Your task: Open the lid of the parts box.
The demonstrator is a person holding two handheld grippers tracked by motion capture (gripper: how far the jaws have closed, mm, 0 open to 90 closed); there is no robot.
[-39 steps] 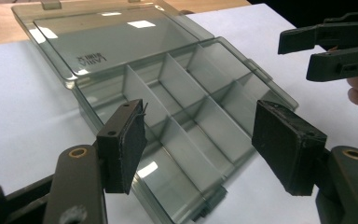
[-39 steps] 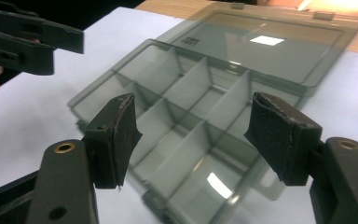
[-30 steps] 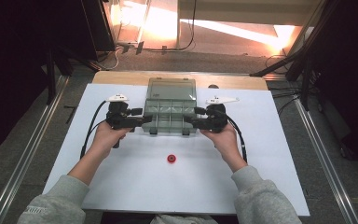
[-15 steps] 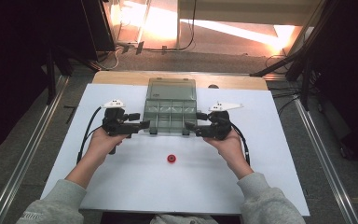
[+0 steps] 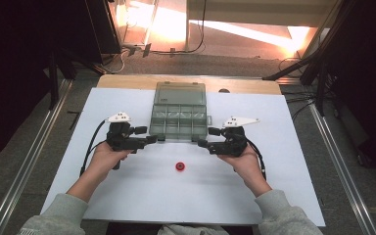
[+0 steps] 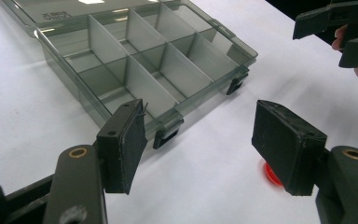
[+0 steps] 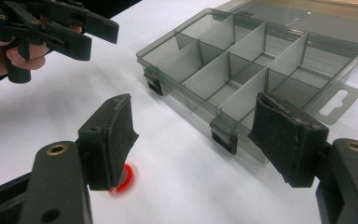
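Observation:
A clear grey compartment box (image 5: pixel 178 120) lies open on the white table top, its lid (image 5: pixel 180 93) folded flat to the far side and its compartments empty. A small red round piece (image 5: pixel 179 167) sits on the table in front of the box. My left gripper (image 5: pixel 152 139) is open just off the box's near-left corner, and its jaws (image 6: pixel 205 140) have nothing between them. My right gripper (image 5: pixel 203 143) is open off the near-right corner, also empty (image 7: pixel 198 140). The red piece (image 7: pixel 123 179) peeks out behind the right gripper's left pad.
The white board (image 5: pixel 127 196) covers a wooden table (image 5: pixel 127 81), with metal rails along both sides. Cables (image 5: pixel 90 147) trail from each gripper. In the left gripper view the box's two front latches (image 6: pixel 168 135) face me.
Both hands have drawn back from the box's sides toward the near edge of the table. The box and the red piece have stayed put.

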